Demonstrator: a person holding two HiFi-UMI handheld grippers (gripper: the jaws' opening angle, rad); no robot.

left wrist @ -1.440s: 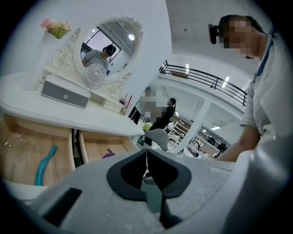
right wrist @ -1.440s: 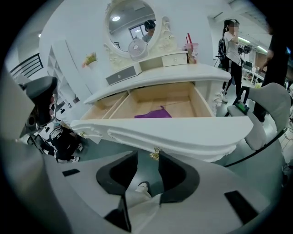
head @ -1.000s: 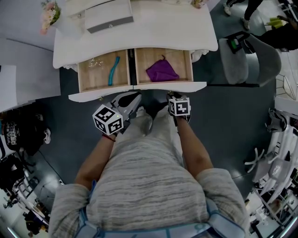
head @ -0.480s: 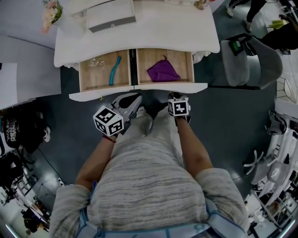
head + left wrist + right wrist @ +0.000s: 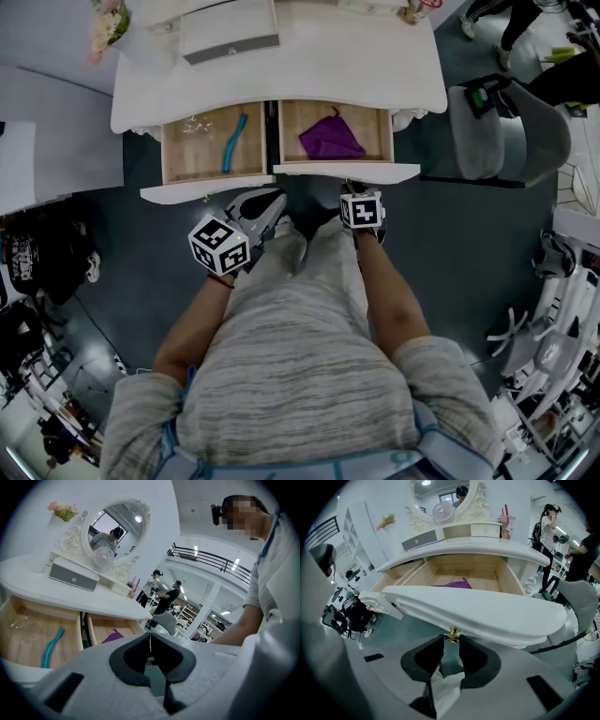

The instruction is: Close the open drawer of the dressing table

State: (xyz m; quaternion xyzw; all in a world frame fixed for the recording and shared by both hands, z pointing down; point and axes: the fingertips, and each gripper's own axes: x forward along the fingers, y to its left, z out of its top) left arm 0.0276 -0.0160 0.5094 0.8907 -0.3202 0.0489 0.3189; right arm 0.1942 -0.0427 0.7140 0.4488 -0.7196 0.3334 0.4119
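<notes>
Right gripper on the drawer knob
Right gripper point(image 5: 451, 639) jaws clamp the gold knob point(image 5: 452, 632) over grey floor point(image 5: 410, 627). Just beyond them, the open drawer point(image 5: 497, 613) holds a purple cloth point(image 5: 452, 585) under the white tabletop point(image 5: 487, 545). Left gripper point(image 5: 150, 639) jaws are together.

Overall: even indoor light; the head view is dim and greyish, both gripper views brighter.
Sources: ceiling lights point(image 5: 236, 563) overhead; one lamp shines back from the mirror point(image 5: 137, 519).
Glare: the white tabletop point(image 5: 375, 56) is almost washed out; a small glint sits on the gold knob point(image 5: 452, 633).
Shadows: soft shade under the drawer front point(image 5: 478, 611); the floor point(image 5: 450, 244) reads very dark.
Distortion: strong fisheye bending, with black corners in the gripper views.
Focus: far background soft.
</notes>
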